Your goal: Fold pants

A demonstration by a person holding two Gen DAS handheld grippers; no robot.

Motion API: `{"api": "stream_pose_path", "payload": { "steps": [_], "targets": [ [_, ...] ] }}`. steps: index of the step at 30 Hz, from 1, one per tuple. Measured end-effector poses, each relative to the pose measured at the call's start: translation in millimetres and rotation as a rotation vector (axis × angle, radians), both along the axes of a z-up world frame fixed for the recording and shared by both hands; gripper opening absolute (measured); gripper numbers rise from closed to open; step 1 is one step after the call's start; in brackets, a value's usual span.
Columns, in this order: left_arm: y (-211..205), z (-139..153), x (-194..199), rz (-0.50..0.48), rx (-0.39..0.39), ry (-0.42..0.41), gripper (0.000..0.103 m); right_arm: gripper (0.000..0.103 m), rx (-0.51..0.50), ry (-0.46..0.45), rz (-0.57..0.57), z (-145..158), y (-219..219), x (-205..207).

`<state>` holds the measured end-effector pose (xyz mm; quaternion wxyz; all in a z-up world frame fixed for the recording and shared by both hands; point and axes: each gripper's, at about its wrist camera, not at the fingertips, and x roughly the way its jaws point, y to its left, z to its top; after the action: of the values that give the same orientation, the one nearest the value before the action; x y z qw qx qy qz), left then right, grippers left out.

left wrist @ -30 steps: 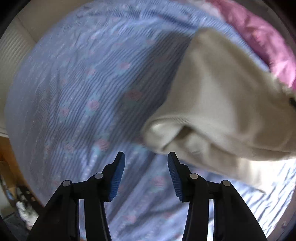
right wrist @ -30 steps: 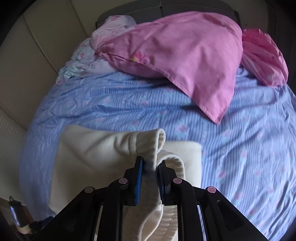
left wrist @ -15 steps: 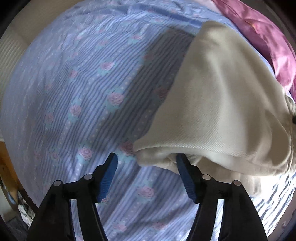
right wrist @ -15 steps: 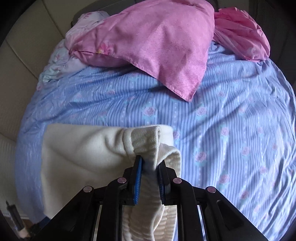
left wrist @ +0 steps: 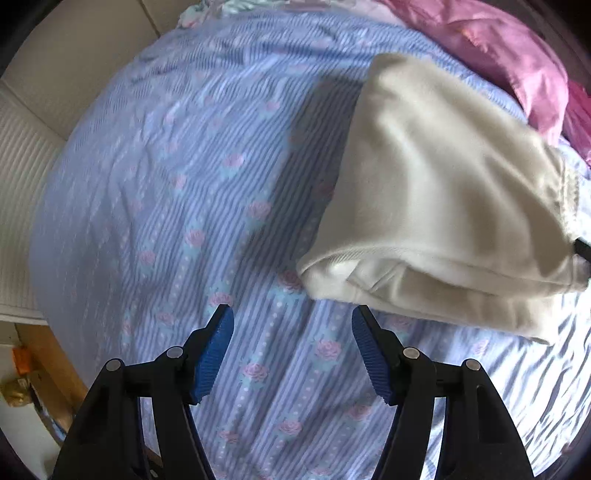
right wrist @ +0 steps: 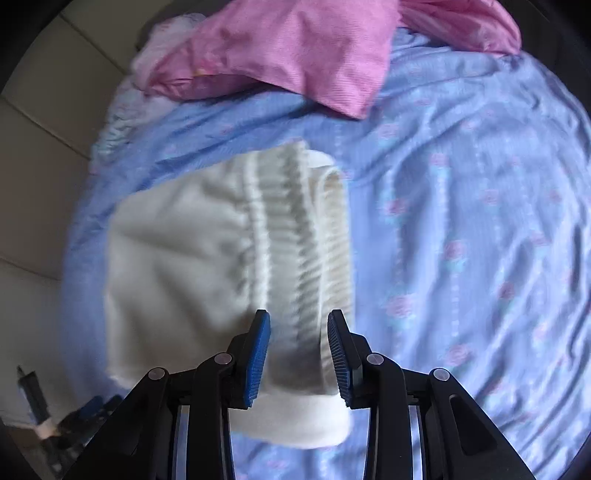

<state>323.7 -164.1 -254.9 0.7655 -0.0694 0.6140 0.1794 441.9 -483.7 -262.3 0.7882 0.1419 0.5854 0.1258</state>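
The cream pants (left wrist: pixel 443 199) lie folded in layers on the blue striped bedsheet (left wrist: pixel 207 184). In the right wrist view the pants (right wrist: pixel 192 258) show their ribbed waistband (right wrist: pixel 306 229) on top. My left gripper (left wrist: pixel 291 317) is open and empty, just short of the pants' near folded corner. My right gripper (right wrist: pixel 299 321) is open above the waistband edge, with nothing between its pads.
A pink pillow (right wrist: pixel 288 48) and a second pink pillow (right wrist: pixel 465 22) lie at the head of the bed; the first also shows in the left wrist view (left wrist: pixel 498 48). A cream wall (left wrist: pixel 74 66) borders the bed on the left. The bed edge drops at lower left.
My right gripper has opened and let go of the waistband, which now lies flat on the pants. My left gripper has drawn back from the folded corner and opened wider.
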Motion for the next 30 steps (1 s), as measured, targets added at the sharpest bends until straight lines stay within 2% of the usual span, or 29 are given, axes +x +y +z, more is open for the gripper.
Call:
{"api": "stream_pose_path", "payload": {
  "steps": [2,5,6,8,12,13,14,15,16,17,18,20,23,27,30],
  "targets": [
    [4,8,-1,0.01,-0.005,-0.016,0.066,0.033,-0.025,0.014,0.02,-5,3,1],
    [-1,24,12,-0.012,0.021,-0.065,0.066,0.018,0.015,0.063,-0.008,-9,-1,4],
    [-1,29,12,-0.014,0.027,-0.079,0.066,0.014,0.007,0.05,-0.007,-5,-2,3],
    [1,34,24,-0.03,0.024,-0.094,0.066,0.014,-0.061,0.011,-0.022,3,-3,-1],
    [-2,39,42,-0.104,0.06,-0.094,0.066,0.018,-0.074,0.078,-0.057,-12,-9,2],
    [-1,41,46,-0.124,0.053,-0.1,0.067,0.02,-0.078,0.062,-0.068,-7,-10,0],
    [-1,45,49,-0.144,0.044,-0.106,0.07,0.032,-0.076,0.039,-0.08,1,-12,-3],
    [-1,48,53,-0.175,0.032,-0.115,0.072,0.051,-0.067,0.001,-0.092,12,-14,-6],
    [-3,50,56,-0.2,0.023,-0.123,0.073,0.063,-0.05,-0.057,-0.099,23,-15,-9],
    [-3,51,60,-0.221,0.013,-0.131,0.074,0.08,-0.044,-0.105,-0.103,31,-14,-11],
    [-3,53,65,-0.243,-0.001,-0.139,0.078,0.085,-0.044,-0.162,-0.107,39,-13,-12],
    [-1,56,78,-0.287,-0.019,-0.151,0.08,0.089,-0.059,-0.213,-0.084,41,-8,-5],
    [2,55,97,-0.323,-0.034,-0.146,0.082,0.089,-0.049,-0.164,-0.055,24,1,17],
    [10,44,126,-0.325,-0.125,-0.136,0.083,0.089,-0.035,-0.099,-0.051,1,11,35],
    [14,24,145,-0.33,-0.183,-0.095,0.084,0.089,-0.053,-0.053,-0.047,-17,14,42]
  ]
}}
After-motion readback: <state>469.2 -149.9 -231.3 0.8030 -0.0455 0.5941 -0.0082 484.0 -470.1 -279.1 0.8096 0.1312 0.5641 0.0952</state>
